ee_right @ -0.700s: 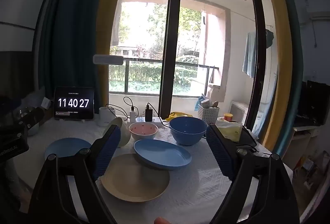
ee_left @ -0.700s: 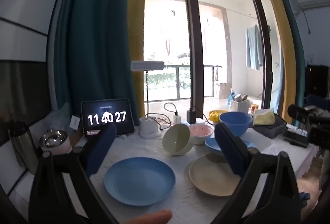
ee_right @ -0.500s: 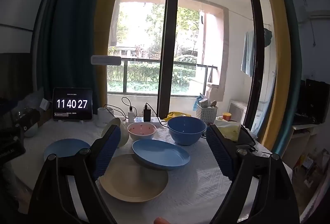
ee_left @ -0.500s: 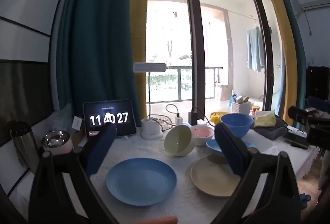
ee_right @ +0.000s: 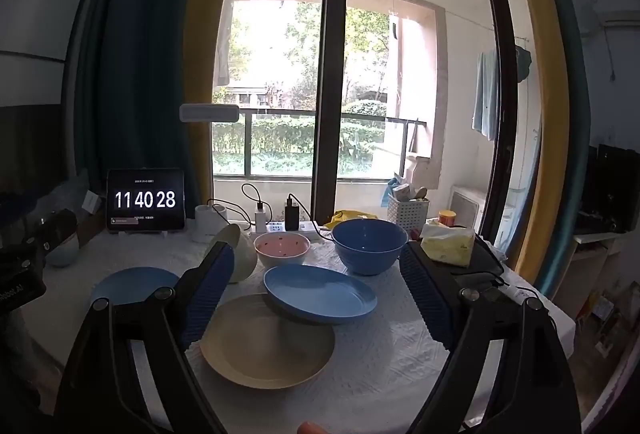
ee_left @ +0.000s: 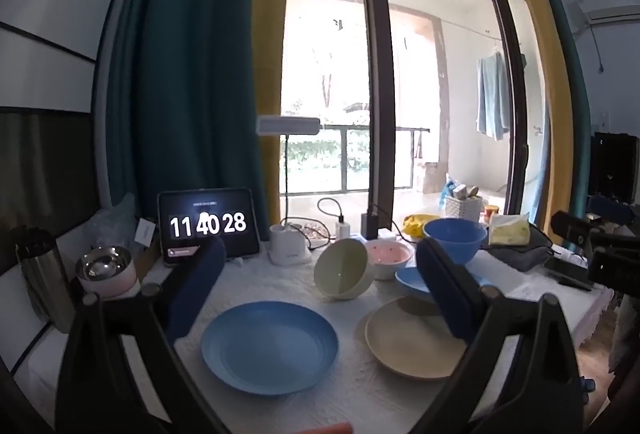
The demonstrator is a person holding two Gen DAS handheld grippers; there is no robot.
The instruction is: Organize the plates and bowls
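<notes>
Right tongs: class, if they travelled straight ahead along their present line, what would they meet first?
Probably the oval blue plate, whose near edge overlaps the beige plate; the open right tongs frame it, though depth is uncertain.

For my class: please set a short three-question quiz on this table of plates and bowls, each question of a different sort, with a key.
1. True or false: the cream bowl stands upright on its base.
2. Multiple choice: the oval blue plate partly rests on
A. the round blue plate
B. the beige plate
C. the big blue bowl
3. Fill in: the pink bowl stands between the cream bowl and the ____ bowl.

Key
1. False: it lies tipped on its side.
2. B: its near edge overlaps the beige plate's far rim.
3. Blue.
</notes>
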